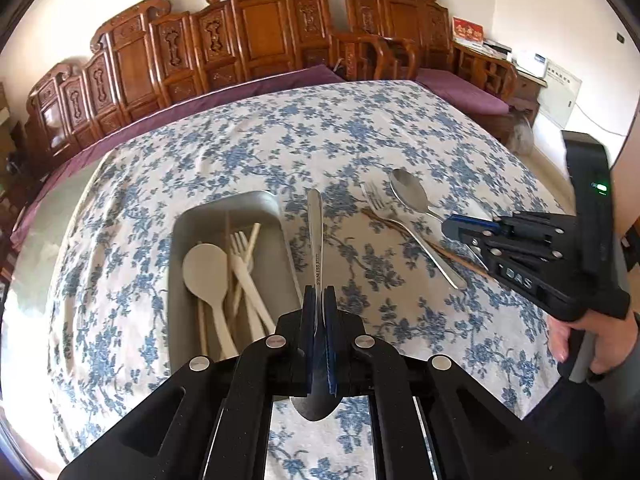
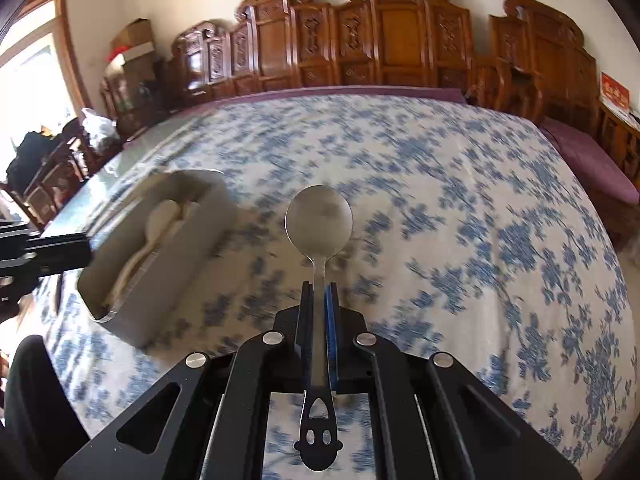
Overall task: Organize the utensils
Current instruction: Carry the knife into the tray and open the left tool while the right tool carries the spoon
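On the floral tablecloth (image 1: 280,140), a grey tray (image 1: 224,208) holds cream utensils (image 1: 236,276); both grippers' fingers clench steel spoons.

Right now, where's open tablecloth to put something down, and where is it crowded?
Free: the tablecloth beyond the grey tray, toward the purple cushion, and left of the tray. Crowded: right of the tray, where the fork, brown chopsticks and right gripper meet.

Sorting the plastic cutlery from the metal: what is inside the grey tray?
Inside the grey rectangular tray lie a cream plastic spoon, a cream plastic fork and pale chopsticks. The left gripper hides their handle ends and the tray's near end.
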